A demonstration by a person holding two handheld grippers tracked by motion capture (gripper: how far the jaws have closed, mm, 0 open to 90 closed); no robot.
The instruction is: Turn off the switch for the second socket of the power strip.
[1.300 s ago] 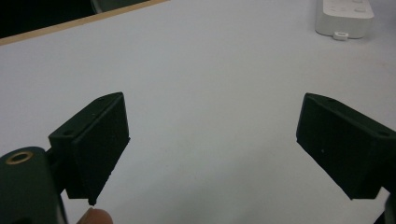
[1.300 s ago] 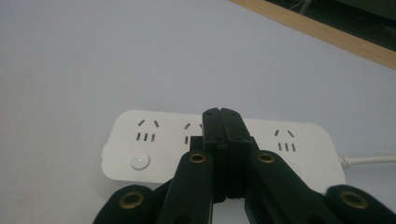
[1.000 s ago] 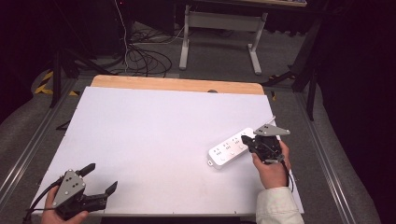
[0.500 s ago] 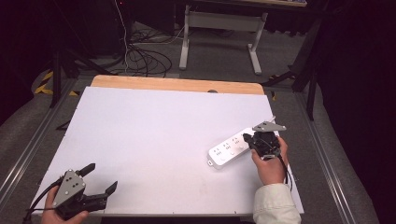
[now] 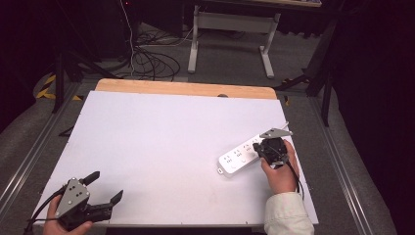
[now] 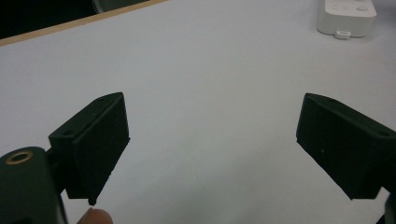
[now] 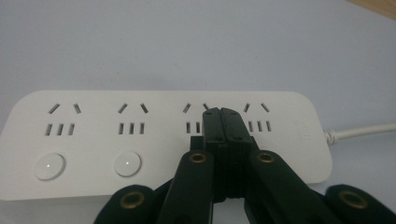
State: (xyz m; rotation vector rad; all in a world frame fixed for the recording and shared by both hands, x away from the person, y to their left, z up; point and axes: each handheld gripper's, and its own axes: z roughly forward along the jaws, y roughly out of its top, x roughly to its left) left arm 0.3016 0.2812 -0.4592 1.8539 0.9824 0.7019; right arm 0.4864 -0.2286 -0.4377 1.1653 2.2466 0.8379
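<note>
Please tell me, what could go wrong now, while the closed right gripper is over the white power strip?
1. The right gripper, jaws shut, is over the third socket group of the power strip. If it aims for a round button, it may press the wrong spot.
2. The strip lies free on the table. The left gripper is open and far away, so a push could slide the strip.
3. The cable leads off the table and may drag.
</note>
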